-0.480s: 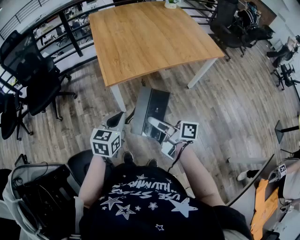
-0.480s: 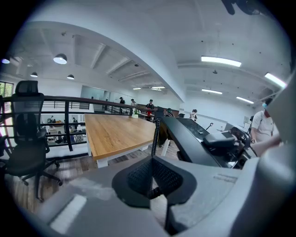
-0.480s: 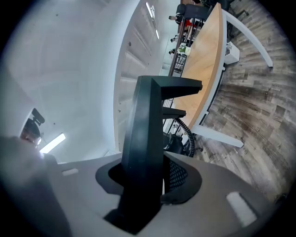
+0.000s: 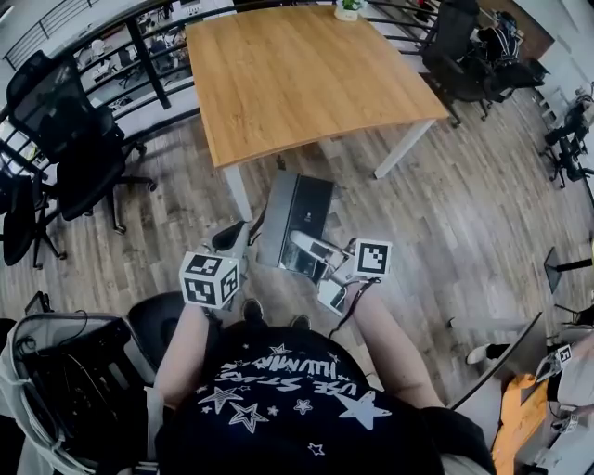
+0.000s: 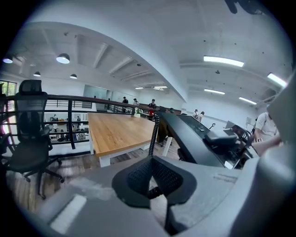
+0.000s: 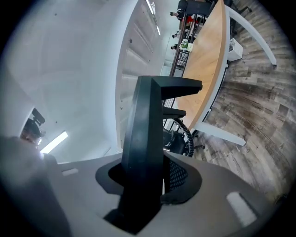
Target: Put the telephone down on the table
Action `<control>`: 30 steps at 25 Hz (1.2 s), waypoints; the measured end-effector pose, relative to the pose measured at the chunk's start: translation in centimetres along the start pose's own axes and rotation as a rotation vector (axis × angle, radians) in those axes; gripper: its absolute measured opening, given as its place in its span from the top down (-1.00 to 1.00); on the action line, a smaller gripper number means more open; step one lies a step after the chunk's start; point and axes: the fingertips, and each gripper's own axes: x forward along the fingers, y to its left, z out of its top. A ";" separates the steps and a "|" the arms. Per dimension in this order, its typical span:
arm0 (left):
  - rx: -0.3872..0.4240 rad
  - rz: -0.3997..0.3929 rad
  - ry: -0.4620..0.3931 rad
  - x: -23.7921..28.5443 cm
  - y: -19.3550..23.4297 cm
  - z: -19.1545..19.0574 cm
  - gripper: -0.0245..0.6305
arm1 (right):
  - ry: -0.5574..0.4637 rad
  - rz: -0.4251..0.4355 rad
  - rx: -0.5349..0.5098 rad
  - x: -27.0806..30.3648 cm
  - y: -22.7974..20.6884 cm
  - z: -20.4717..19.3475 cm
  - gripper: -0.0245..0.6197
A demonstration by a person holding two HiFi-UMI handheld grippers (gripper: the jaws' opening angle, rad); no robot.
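Right gripper (image 4: 302, 243) clamps dark grey flat telephone (image 4: 299, 209), left gripper (image 5: 155, 183) pinches its black coiled cord (image 5: 155, 132); best carried level to the light wooden table (image 4: 297, 74).

The table (image 4: 297, 74) has a brown wood top and white legs (image 4: 401, 148). One small plant (image 4: 346, 7) sits at the far edge of the tabletop. The table stands on a plank floor (image 4: 464, 213). Black chairs (image 4: 79, 158) stand on the floor beside the table's left edge.

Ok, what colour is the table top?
Light brown wood grain on the table; the head view shows it best.
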 end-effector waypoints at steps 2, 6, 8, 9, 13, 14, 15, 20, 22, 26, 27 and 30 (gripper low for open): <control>-0.004 0.005 -0.001 -0.1 0.0 0.3 0.92 | 0.007 -0.004 0.000 0.0 0.1 0.0 0.43; -0.007 0.013 -0.004 -0.5 -0.2 0.5 0.92 | 0.022 -0.009 -0.016 -0.2 0.4 -0.2 0.43; -0.009 0.021 -0.003 -0.4 -0.5 0.5 0.92 | 0.040 -0.016 -0.038 -0.4 0.4 -0.2 0.43; -0.011 0.024 -0.002 -0.4 -0.7 0.4 0.92 | 0.051 -0.018 -0.046 -0.5 0.4 -0.2 0.43; -0.028 0.027 -0.001 -0.7 -1.8 0.0 0.92 | 0.086 -0.024 -0.025 -1.4 0.5 -0.9 0.43; -0.032 0.030 -0.006 -0.9 -2.1 0.0 0.92 | 0.090 -0.024 -0.030 -1.7 0.4 -0.9 0.43; -0.034 0.034 -0.012 -1.0 -2.3 0.0 0.92 | 0.091 -0.023 -0.037 -2.0 0.3 -0.8 0.43; -0.038 0.066 -0.017 -0.5 -2.1 -0.5 0.92 | 0.101 -0.036 -0.023 -3.0 -0.8 -0.2 0.43; -0.040 0.069 -0.021 0.4 -1.4 -0.3 0.92 | 0.109 -0.041 -0.036 -2.7 -1.2 0.4 0.43; -0.039 0.058 -0.031 2.7 0.2 0.8 0.92 | 0.102 -0.041 -0.031 -1.6 -2.1 2.1 0.43; -0.039 0.054 -0.035 3.5 0.7 1.3 0.92 | 0.101 -0.047 -0.030 -1.2 -2.5 2.7 0.43; -0.036 0.037 -0.048 6.3 2.7 3.0 0.92 | 0.092 -0.069 -0.024 0.3 -4.1 5.2 0.43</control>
